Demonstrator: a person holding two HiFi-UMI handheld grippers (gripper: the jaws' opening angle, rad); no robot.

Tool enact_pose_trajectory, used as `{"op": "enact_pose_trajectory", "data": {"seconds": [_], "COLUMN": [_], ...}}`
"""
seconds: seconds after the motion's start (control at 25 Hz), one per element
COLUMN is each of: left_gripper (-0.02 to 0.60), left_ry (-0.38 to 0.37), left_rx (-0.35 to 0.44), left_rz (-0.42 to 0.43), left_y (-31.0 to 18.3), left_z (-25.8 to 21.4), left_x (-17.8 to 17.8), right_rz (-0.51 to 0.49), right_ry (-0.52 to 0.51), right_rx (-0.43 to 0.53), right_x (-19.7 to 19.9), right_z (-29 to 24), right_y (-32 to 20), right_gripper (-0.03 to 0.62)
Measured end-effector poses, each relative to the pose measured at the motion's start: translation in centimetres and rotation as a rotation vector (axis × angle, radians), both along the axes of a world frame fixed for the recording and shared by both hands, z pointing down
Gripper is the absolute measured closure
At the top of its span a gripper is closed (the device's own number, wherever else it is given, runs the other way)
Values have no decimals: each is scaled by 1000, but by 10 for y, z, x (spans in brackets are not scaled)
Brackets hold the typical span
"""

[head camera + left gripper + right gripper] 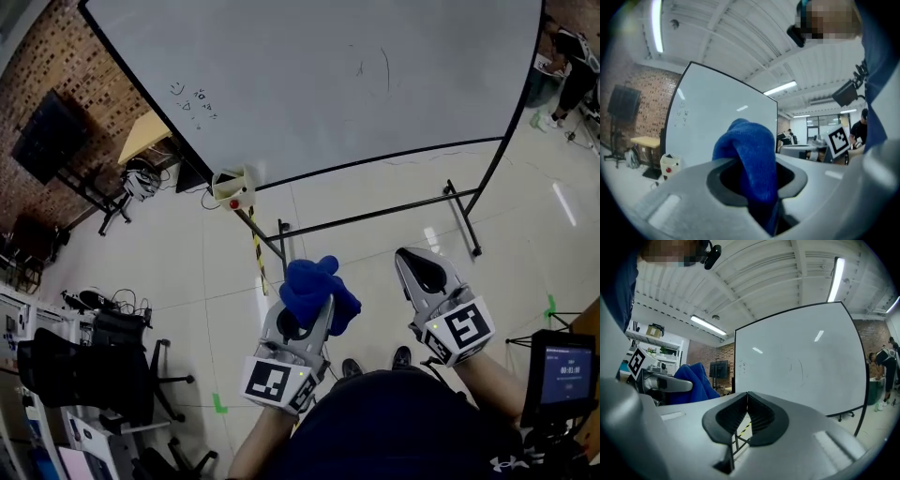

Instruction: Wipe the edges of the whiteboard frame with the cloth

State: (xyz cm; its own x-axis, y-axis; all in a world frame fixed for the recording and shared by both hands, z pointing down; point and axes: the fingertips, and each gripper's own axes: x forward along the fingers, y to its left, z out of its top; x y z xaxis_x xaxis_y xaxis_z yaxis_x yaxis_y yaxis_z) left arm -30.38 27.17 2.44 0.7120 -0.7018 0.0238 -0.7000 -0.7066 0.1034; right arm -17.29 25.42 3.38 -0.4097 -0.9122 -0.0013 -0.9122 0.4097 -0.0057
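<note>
Two hand-held grippers held low before person, well apart from whiteboard (328, 84).

- Left hand-held gripper (305, 319): jaws pinching cloth (319, 289).
- Cloth: deep blue, thick fuzzy weave, bunched into rounded lump standing above jaw tips, remainder trailing down between pads. Not touching board.
- Right hand-held gripper (424, 272): ribbed pads pressed together, nothing between them.
- Whiteboard: on floor stand, white surface with faint pen marks at left and upper middle.
- Frame (380, 158): thin, black, visible along lower edge and both sides.
</note>
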Motion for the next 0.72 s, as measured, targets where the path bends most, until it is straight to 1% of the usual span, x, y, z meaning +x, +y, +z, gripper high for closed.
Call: {"op": "enact_pose_trajectory", "data": {"seconds": [0.04,0.2,0.4,0.72], "left_gripper": [466,466,466,466], "left_ry": [5,-33,-20,-30], "left_rx": [-10,-17,-40,-51], "left_rz": [0,2,2,-27], "left_y": [-1,0,3,-2], "left_z": [0,8,16,27], "left_x": [3,9,14,10], "right_rz": [4,19,26,-4], "right_ry": [1,5,13,38], "right_rx": [-4,-16,-28,-25], "right_x": [3,13,17,8], "right_z": [3,10,14,18], "right_y": [1,5,6,3], "right_gripper": [583,583,583,583]}}
